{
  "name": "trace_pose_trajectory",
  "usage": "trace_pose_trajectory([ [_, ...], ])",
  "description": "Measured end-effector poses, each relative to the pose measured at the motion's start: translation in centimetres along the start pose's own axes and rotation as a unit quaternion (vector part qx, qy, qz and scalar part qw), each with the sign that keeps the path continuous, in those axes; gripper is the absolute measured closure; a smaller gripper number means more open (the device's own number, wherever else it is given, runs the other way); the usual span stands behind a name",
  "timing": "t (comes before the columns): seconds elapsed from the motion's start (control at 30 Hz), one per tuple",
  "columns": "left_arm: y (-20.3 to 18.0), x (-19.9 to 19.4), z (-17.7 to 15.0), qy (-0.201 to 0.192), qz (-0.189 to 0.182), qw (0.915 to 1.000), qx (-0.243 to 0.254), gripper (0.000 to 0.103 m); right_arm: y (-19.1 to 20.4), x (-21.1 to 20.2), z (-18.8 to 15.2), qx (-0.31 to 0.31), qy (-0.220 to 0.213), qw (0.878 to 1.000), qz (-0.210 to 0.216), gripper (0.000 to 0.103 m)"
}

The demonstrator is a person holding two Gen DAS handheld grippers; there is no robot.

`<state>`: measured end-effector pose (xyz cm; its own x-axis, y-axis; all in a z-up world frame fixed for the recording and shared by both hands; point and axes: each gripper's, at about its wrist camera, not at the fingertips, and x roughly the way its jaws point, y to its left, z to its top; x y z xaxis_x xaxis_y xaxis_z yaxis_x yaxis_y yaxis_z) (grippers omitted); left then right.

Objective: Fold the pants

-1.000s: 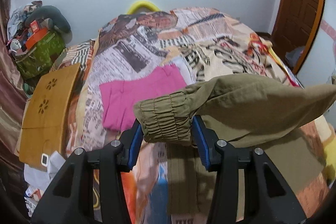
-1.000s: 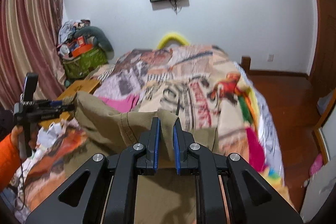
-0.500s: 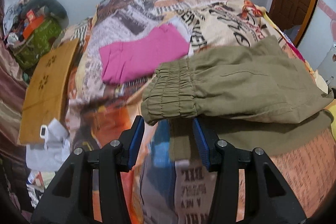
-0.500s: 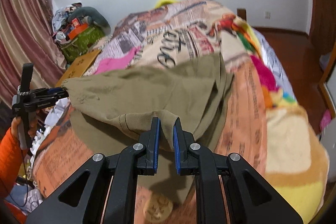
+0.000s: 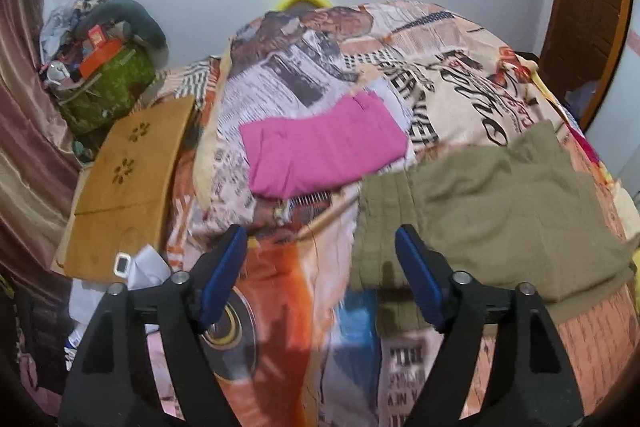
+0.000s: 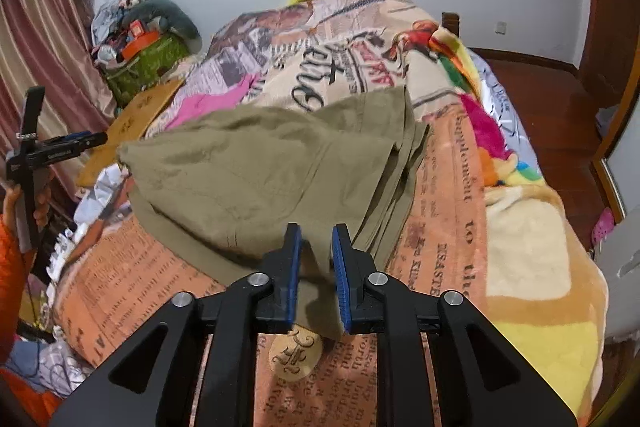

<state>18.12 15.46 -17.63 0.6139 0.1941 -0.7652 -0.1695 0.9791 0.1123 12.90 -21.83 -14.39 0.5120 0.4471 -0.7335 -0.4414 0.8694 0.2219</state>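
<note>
The olive pants [image 5: 500, 211] lie folded on the patterned bedspread [image 5: 280, 307], with their gathered waistband [image 5: 380, 195] toward the left. My left gripper [image 5: 320, 231] is opening wide, and its jaws hold nothing; the right one hangs over the waistband edge. In the right wrist view the pants [image 6: 280, 167] spread across the bed. The jaws of my right gripper [image 6: 316, 231] are opening a little over the near edge of the cloth, which lies slack between them without being pinched. A hand in an orange sleeve [image 6: 12, 259] holds the left gripper [image 6: 96, 141] beside the pants' left corner.
A folded pink garment [image 5: 320, 151] lies beyond the pants. A wooden board [image 5: 128, 187] and a green bag [image 5: 108, 87] piled with clutter stand left of the bed, by a curtain [image 6: 36, 47]. Wooden floor [image 6: 532, 75] and a door [image 5: 584, 7] are on the right.
The left gripper let go of the waistband, opened wide and drew back to the left. The pants dropped flat onto the bed. The right gripper sank and its jaws parted slightly, releasing the cloth.
</note>
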Motion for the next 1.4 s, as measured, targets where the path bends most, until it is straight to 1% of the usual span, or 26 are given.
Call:
trace_pose_trajectory([
  [0.03,-0.1,0.5,0.3,0.001,-0.001,1.0,-0.001,0.019,0.0,-0.3,0.3,0.001,-0.008,1.0,0.0,0.084],
  [0.07,-0.2,1.1,0.6,0.005,-0.006,1.0,-0.003,0.018,0.0,-0.5,0.5,0.003,-0.015,1.0,0.0,0.079],
  [0.1,-0.3,1.9,0.8,0.012,-0.01,0.9999,-0.006,0.018,0.0,-0.6,0.7,0.006,-0.021,1.0,0.001,0.071],
  [0.17,-0.7,3.6,0.9,0.032,-0.011,0.9994,-0.008,0.018,0.0,-0.3,0.8,0.01,-0.024,1.0,-0.005,0.062],
  [0.23,-1.1,5.7,0.7,0.061,-0.009,0.9981,-0.002,0.018,0.1,0.7,0.6,0.009,-0.012,1.0,-0.011,0.061],
  [0.3,-1.6,7.7,0.2,0.09,-0.005,0.9959,0.006,0.018,0.0,2.0,0.1,0.015,0.01,1.0,-0.012,0.06],
  [0.43,-2.7,10.7,-2.0,0.143,-0.011,0.9893,0.025,0.017,-0.6,4.4,-1.3,0.036,0.052,0.998,-0.003,0.06],
  [0.57,-3.2,10.5,-3.3,0.132,0.002,0.9907,0.031,0.017,-1.0,6.2,-2.7,0.037,0.094,0.995,0.002,0.06],
  [0.63,-3.0,10.5,-3.6,0.142,-0.001,0.9897,0.021,0.017,-0.9,6.3,-3.1,0.023,0.09,0.996,0.004,0.061],
  [0.7,-2.8,10.3,-3.8,0.149,-0.005,0.9887,0.012,0.017,-1.2,6.2,-3.2,0.018,0.095,0.995,0.01,0.061],
  [0.87,-3.0,9.0,-4.7,0.15,-0.002,0.9886,0.012,0.017,-1.6,6.2,-3.4,-0.004,0.104,0.995,0.011,0.061],
  [1.07,-3.3,7.2,-5.5,0.153,-0.018,0.9881,0.002,0.017,-2.7,6.5,-3.3,-0.025,0.109,0.994,-0.015,0.061],
  [1.23,-4.1,5.2,-6.1,0.14,-0.031,0.9896,0.01,0.017,-4.3,6.9,-3.4,-0.027,0.112,0.992,-0.053,0.061],
  [1.33,-4.2,4.6,-6.3,0.132,-0.026,0.9909,0.005,0.017,-5.2,7.1,-3.4,-0.008,0.118,0.992,-0.05,0.061],
  [1.4,-3.9,4.7,-6.0,0.143,-0.031,0.9893,-0.002,0.017,-5.0,6.8,-3.2,-0.009,0.12,0.991,-0.051,0.061],
])
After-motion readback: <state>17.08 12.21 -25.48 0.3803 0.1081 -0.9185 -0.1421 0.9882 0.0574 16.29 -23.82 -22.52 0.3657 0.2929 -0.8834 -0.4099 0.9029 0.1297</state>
